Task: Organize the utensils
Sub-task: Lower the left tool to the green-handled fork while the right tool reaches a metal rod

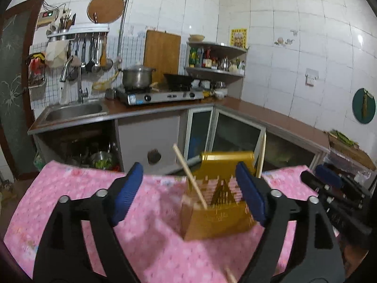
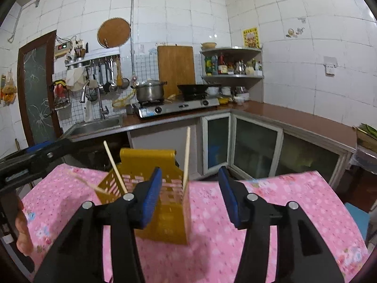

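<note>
Left claw (image 1: pixel 189 194) wide; thumb (image 2: pixel 22 230) only in right view.

Light: even indoor brightness, slightly dim toward the lower cupboards.
Glare: a small white highlight on the wall tiles (image 1: pixel 360 38) at two o'clock in the left view.
Blur: the yellow holder (image 1: pixel 221 202) and pink cloth (image 1: pixel 150 233) smear; far kitchen stays sharper.
Distortion: strong fisheye bending, black corners at every edge.
</note>
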`<state>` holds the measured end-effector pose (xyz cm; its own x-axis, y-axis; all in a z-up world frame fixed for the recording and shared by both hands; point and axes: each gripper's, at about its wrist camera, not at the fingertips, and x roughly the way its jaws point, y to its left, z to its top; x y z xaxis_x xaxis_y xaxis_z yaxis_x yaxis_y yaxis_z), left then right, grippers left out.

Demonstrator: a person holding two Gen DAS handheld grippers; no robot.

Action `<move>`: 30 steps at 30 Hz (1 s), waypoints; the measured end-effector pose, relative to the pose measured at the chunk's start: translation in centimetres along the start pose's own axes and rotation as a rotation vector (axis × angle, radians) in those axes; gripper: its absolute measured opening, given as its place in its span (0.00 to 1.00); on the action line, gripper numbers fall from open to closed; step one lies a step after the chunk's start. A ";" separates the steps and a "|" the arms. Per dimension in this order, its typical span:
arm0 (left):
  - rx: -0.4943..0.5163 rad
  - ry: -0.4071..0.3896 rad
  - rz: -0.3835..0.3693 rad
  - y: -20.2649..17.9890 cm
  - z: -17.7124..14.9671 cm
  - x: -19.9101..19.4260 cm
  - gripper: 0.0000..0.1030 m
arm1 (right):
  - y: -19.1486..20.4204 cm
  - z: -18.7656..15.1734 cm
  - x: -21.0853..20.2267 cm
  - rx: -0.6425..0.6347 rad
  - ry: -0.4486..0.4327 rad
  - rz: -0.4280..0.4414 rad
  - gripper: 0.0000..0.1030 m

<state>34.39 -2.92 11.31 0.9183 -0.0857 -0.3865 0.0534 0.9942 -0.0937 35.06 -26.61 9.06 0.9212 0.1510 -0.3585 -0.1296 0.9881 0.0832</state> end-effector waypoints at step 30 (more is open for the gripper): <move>0.090 0.419 -0.019 -0.9 -16.3 -2.2 0.95 | -0.9 -16.5 -4.6 0.055 0.448 -0.088 0.47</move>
<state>25.94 -4.64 -2.67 0.6794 -0.1046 -0.7263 0.1197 0.9923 -0.0309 24.91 -27.72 -4.72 0.6768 0.0766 -0.7322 -0.0268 0.9965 0.0795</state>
